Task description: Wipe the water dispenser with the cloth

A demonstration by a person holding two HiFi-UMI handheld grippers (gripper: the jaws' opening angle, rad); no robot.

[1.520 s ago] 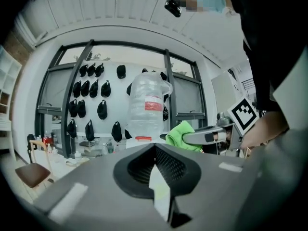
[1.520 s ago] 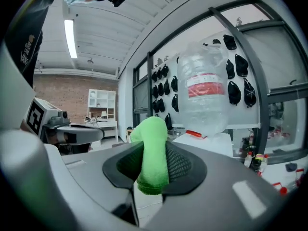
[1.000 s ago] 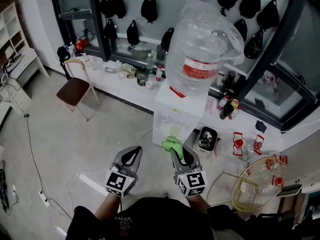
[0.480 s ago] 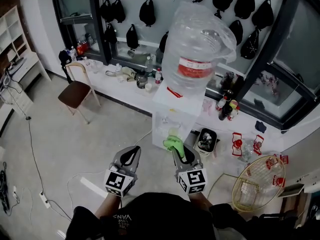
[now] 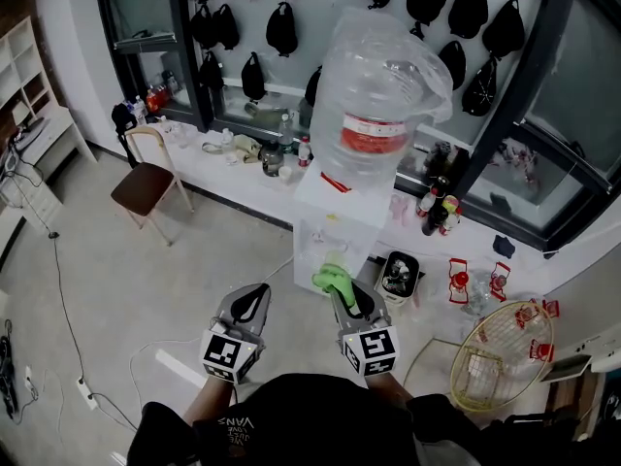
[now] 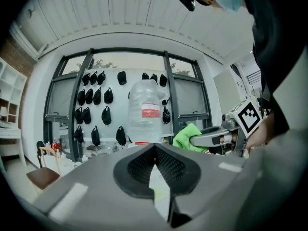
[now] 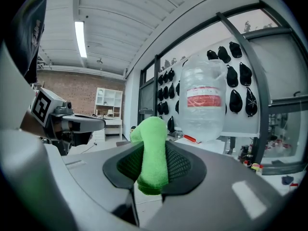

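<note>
Between the right jaws, a green cloth

Closest to the person, the left gripper has its jaws pressed together with nothing between them. Beside it on the right, the right gripper is clamped on a green cloth, which bunches out past the jaw tips. Ahead of that cloth stands the white water dispenser with a big clear bottle on top. Farther off, left of both grippers, is a chair; black bags hang on the far wall.
</note>
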